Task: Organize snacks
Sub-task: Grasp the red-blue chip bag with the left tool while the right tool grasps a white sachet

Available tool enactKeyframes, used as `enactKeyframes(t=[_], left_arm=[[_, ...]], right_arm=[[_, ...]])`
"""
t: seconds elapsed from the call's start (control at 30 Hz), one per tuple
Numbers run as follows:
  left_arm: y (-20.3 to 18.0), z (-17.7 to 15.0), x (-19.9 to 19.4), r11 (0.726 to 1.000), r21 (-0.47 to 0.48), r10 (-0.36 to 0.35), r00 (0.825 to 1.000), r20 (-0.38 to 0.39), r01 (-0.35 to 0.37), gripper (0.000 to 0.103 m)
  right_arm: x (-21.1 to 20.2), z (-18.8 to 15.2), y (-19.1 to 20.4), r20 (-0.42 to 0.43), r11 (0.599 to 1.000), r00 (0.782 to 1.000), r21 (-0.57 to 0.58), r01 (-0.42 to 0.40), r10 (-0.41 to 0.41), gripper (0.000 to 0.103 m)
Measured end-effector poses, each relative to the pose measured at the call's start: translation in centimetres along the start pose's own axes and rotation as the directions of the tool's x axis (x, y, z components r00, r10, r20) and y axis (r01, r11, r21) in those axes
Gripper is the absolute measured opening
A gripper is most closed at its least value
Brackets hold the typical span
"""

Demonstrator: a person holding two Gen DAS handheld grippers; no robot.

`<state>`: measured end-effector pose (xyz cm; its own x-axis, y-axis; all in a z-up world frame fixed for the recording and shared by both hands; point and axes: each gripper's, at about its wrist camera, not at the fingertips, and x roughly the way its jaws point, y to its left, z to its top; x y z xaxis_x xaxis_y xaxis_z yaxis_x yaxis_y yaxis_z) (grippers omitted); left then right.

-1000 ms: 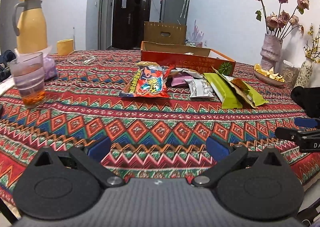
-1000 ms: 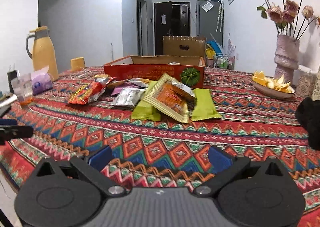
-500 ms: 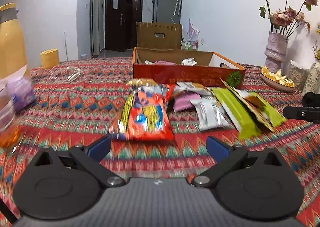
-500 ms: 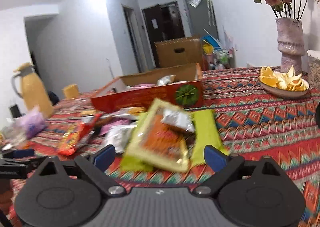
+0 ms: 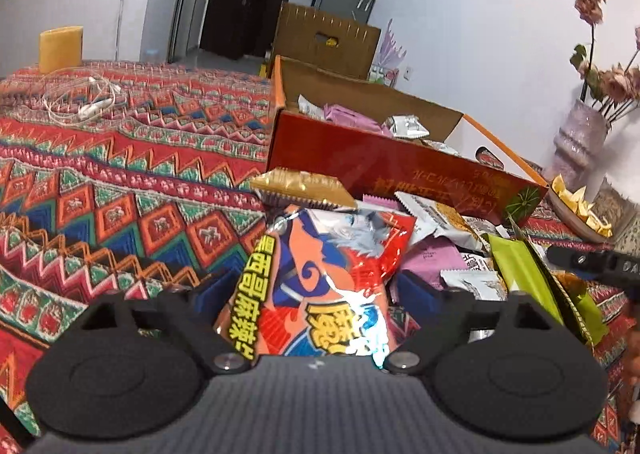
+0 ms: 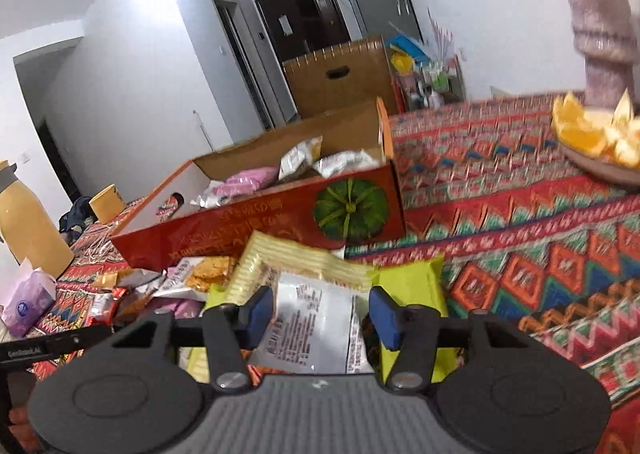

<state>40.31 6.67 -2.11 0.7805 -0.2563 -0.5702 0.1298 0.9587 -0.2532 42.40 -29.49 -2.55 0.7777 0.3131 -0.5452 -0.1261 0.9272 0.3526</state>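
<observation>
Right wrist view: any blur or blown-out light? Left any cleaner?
Right wrist: motion smear on the orange slices and vase, ceiling blown out at top left. Left wrist: sharper, though glare spots the foil of the red snack bag; both bend straight lines.

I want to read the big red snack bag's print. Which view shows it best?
Left wrist view: the red snack bag fills the centre, print facing the camera. Right wrist view shows only a red sliver at the pile's left.

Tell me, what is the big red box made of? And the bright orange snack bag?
The red box looks like cardboard: plain brown inside walls, stiff folded edges, a printed red front. The snack bag seems to be thin shiny plastic film, since it crinkles and shows white glare spots. A foil lining is possible, but hidden.
</observation>
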Motion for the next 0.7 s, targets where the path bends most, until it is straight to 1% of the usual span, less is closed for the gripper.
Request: enactKeyframes(t=[0.07,0.1,0.17,0.2,0.33,0.37,0.47,0.53,0.7], left_arm=[[-0.2,-0.1,0.0,1.000,0.016,-0.003,1.000,-0.003,0.003,0.084],[-0.3,-0.1,0.1,1.000,0.019,-0.005,1.000,-0.001,0.005,0.075],[-0.7,-0.3,0.1,0.999,0.044,0.004,1.000,0.002,-0.004,0.065],[-1.0,-0.3,0.1,0.998,0.055,0.010,1.000,0.002,-0.011,0.063],[-0.9,-0.4,0.0,0.999,0.046,0.012,1.000,-0.001,-0.012,0.058],[-0.9,-0.4,-0.2,0.999,0.043,0.017,1.000,-0.003,-0.017,0.055],[-1.1,-0.7,-1.4,0.999,0.017,0.031,0.999,-0.021,-0.030,0.053],[-1.6,-1.3,-3.1,1.000,0.006,0.020,1.000,-0.011,-0.020,0.051],[-3.5,-3.9,-9.0,0.999,0.002,0.035,0.999,0.005,-0.035,0.051]], right_arm=[[0.7,-0.3,-0.4,-0.013,1.000,1.000,0.025,-0.017,0.018,0.053],[0.7,-0.4,-0.3,-0.009,1.000,1.000,0.024,-0.020,0.020,0.052],[0.7,-0.4,-0.2,-0.002,1.000,1.000,0.010,-0.017,0.017,0.050],[0.7,-0.6,-0.2,0.002,1.000,1.000,0.007,-0.016,0.016,0.050],[0.3,-0.7,0.0,0.012,1.000,1.000,-0.011,-0.002,0.002,0.048],[0.0,-0.7,0.1,0.015,1.000,1.000,-0.021,0.007,-0.007,0.048],[-1.0,-1.1,0.4,0.025,0.998,0.999,-0.044,0.034,-0.033,0.047],[-2.2,-1.5,0.6,0.030,0.997,0.999,-0.056,0.047,-0.045,0.047],[-6.9,-4.0,2.0,0.051,0.991,0.996,-0.105,0.080,-0.075,0.047]])
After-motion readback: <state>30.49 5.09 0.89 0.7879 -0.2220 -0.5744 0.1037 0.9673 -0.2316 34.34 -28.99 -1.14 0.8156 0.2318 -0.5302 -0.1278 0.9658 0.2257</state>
